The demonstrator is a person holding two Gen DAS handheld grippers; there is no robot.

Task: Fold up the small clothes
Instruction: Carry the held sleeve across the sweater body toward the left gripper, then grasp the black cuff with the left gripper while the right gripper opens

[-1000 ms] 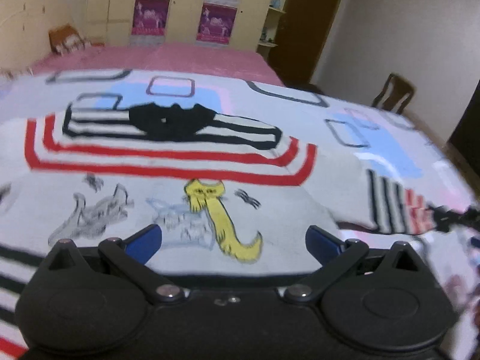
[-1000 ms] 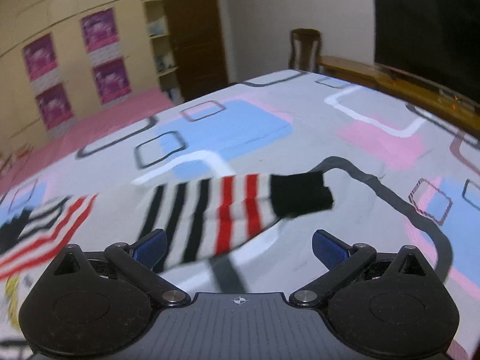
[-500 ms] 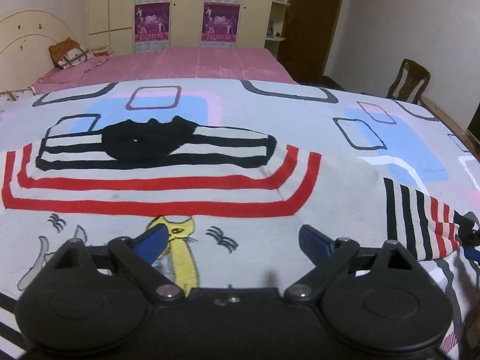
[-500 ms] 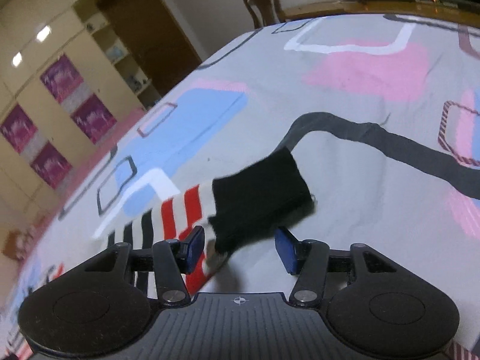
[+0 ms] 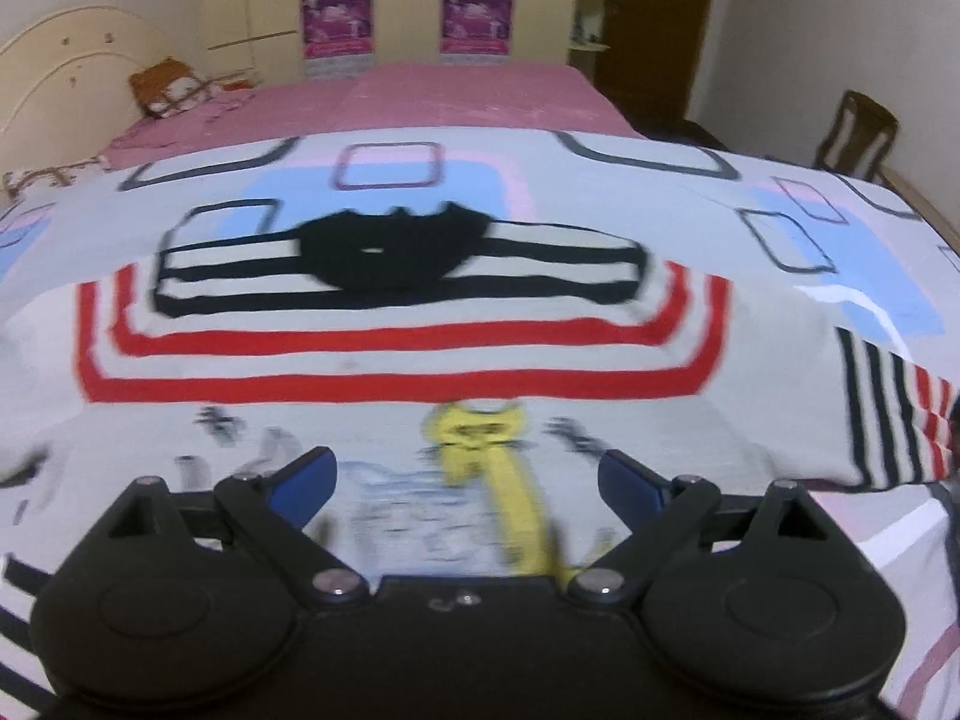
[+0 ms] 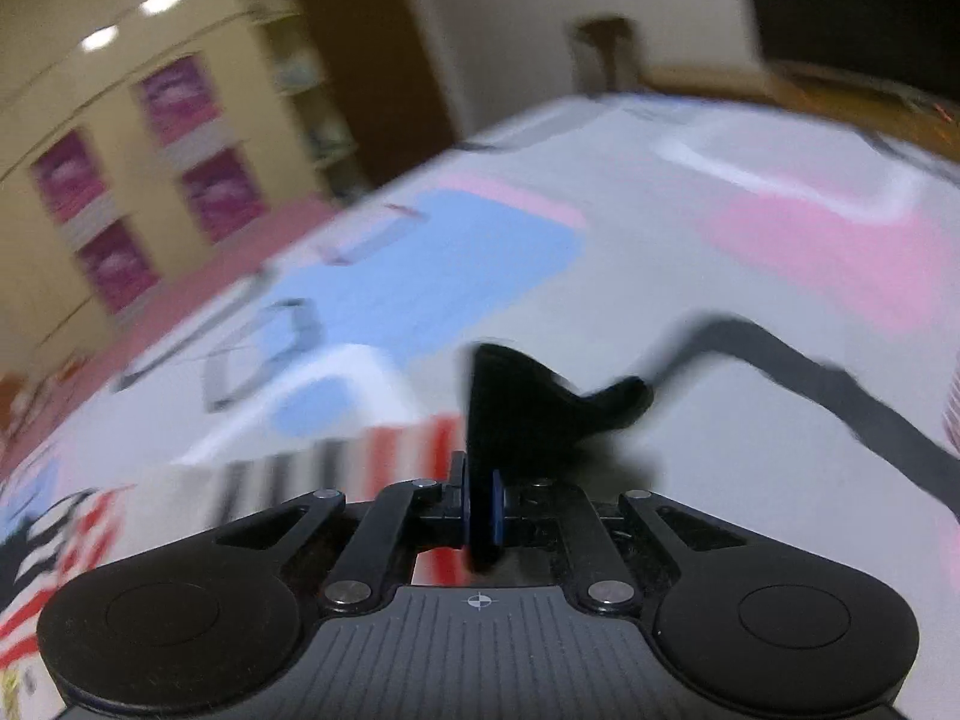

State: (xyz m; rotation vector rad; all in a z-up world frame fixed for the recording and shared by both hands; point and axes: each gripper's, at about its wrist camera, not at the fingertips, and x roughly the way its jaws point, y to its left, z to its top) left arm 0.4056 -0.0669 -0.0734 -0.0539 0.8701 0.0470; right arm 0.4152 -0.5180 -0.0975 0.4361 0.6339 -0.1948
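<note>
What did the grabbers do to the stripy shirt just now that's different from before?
The right gripper moved in from open and shut on the black cuff of the striped sleeve, lifting it. The left gripper stayed open over the shirt, holding nothing.

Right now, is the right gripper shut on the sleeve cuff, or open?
Shut. The right gripper has its blue fingers pinched together on the black cuff, which stands up from between them.

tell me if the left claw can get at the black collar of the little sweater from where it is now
Probably yes. The left claw is open and holds nothing, and the black collar lies straight ahead across the flat sweater, with nothing between. The right claw is off at the cuff.
</note>
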